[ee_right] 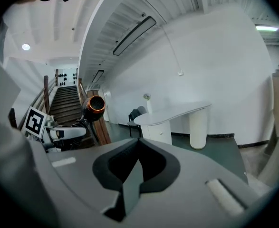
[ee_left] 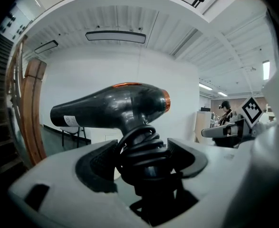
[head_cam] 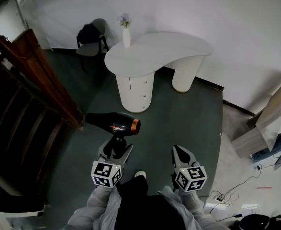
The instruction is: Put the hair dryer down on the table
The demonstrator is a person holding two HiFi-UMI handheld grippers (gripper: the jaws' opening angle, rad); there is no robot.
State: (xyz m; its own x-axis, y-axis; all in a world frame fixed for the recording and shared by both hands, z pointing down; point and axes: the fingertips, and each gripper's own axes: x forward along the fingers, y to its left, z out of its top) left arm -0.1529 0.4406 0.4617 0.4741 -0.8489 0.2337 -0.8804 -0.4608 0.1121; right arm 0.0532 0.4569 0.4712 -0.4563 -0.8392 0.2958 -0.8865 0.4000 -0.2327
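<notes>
A black hair dryer point(head_cam: 112, 122) with a copper ring at its back end is held above the green floor, its nozzle pointing left. My left gripper point(head_cam: 115, 152) is shut on its handle, where the black cord is wound; in the left gripper view the dryer point(ee_left: 115, 107) rises between the two pads. My right gripper point(head_cam: 181, 155) hangs to the right, shut and holding nothing; its pads point(ee_right: 138, 167) meet. The white curved table point(head_cam: 157, 51) stands ahead, some way off, and appears again in the right gripper view point(ee_right: 177, 113).
A white vase with flowers point(head_cam: 126, 31) stands at the table's left end. A dark chair point(head_cam: 91, 37) sits behind it. A wooden stair rail point(head_cam: 39, 75) runs along the left. Boxes and cables point(head_cam: 274, 128) lie at the right.
</notes>
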